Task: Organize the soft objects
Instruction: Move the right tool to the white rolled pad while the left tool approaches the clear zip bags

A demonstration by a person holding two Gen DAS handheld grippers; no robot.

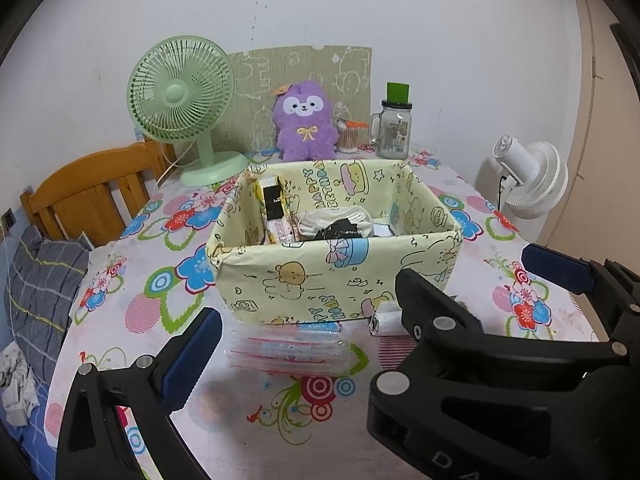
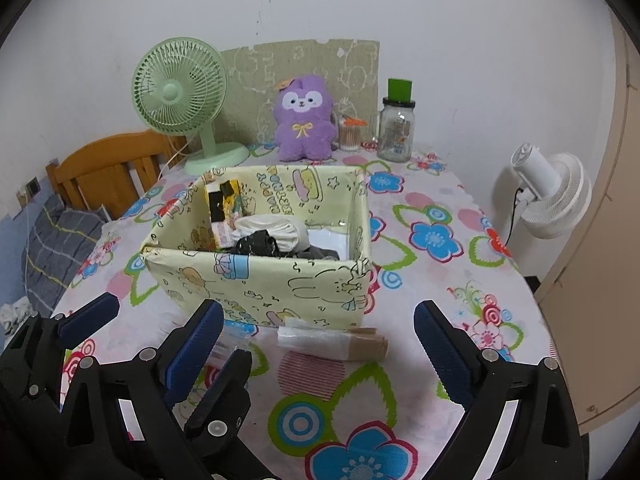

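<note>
A yellow cartoon-print fabric box [image 1: 320,276] [image 2: 256,280] stands mid-table and holds rolled white and black cloth [image 1: 340,222] [image 2: 272,236] and small packets. In front of it lie a stack of clear-wrapped tissue packs [image 1: 288,350] and a wrapped white-and-tan roll [image 2: 332,342] [image 1: 386,322]. My left gripper [image 1: 304,354] is open over the tissue packs. My right gripper [image 2: 320,344] is open around the roll, above it. The right gripper's fingers [image 1: 556,266] cross the left wrist view, and the left gripper's fingers [image 2: 88,320] show in the right wrist view.
At the table's back stand a green desk fan [image 1: 188,104], a purple plush toy [image 1: 306,124], a cotton-swab tub [image 1: 348,136] and a glass jar [image 1: 394,128]. A wooden chair [image 1: 92,196] is at left, a white fan [image 1: 532,176] at right.
</note>
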